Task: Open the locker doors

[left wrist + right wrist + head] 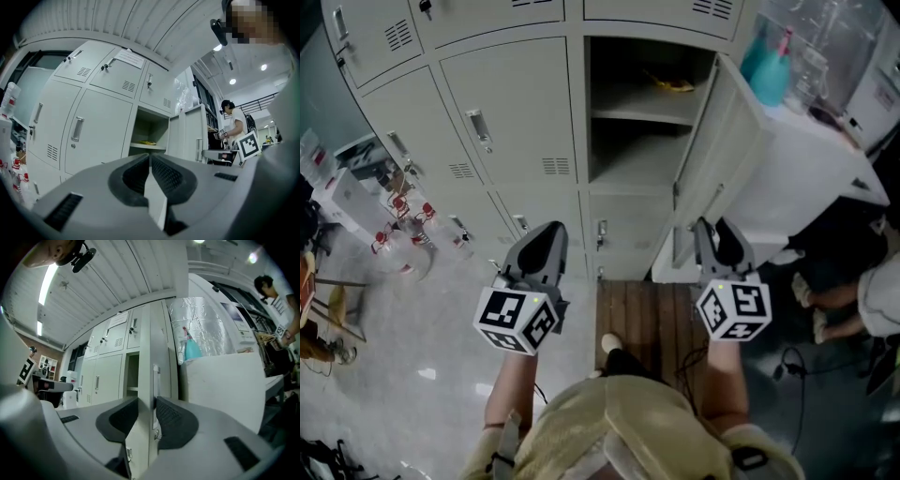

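Note:
The grey lockers (511,122) fill the far side of the head view. One middle compartment (642,112) stands open, its door (727,141) swung out to the right. My right gripper (719,234) is at that door's free edge. In the right gripper view the door edge (145,362) fills the gap of the right gripper (146,399), with a pad against each side. My left gripper (546,246) hovers level in front of the closed lower doors, shut and empty. In the left gripper view the left gripper (150,155) faces a closed door with a handle (77,129).
A yellow item (672,84) lies on the open locker's upper shelf. A white cabinet (806,178) with a teal spray bottle (769,70) stands right of the open door. Water bottles (403,239) sit on the floor at left. Another person's feet (825,309) are at right.

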`<state>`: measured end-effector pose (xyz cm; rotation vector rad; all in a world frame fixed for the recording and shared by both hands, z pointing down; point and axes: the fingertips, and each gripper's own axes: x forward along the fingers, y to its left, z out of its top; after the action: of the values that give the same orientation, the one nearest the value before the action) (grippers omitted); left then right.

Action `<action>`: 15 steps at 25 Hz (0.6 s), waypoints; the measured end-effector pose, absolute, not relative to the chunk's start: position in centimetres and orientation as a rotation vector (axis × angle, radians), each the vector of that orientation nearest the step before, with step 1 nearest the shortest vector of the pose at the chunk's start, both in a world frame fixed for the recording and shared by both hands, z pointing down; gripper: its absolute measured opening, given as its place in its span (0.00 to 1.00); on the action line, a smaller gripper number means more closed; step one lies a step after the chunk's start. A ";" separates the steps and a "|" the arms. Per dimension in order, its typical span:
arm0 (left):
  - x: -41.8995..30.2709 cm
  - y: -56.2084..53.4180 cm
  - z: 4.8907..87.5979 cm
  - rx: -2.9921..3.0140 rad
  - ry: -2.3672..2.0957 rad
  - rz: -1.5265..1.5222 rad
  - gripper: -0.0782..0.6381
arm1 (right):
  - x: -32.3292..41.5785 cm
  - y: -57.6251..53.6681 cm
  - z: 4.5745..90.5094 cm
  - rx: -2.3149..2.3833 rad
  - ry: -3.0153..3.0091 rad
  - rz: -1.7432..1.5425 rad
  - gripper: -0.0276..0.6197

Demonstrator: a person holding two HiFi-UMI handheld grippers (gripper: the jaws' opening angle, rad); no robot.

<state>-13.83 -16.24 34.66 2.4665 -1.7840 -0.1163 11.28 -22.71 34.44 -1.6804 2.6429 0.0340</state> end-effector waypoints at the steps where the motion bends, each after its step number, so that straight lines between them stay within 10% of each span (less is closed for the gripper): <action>1: -13.7 -16.3 34.7 2.471 -1.778 -0.116 0.11 | 11.8 -22.7 34.5 -1.700 2.631 0.033 0.22; 15: -11.6 -17.6 35.1 2.506 -1.713 -0.097 0.11 | 17.9 -23.3 34.8 -1.956 2.457 0.017 0.17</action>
<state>-11.60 -17.61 35.06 2.5056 -1.7129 -0.0967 17.87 -23.27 34.82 -1.9564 2.4572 0.0168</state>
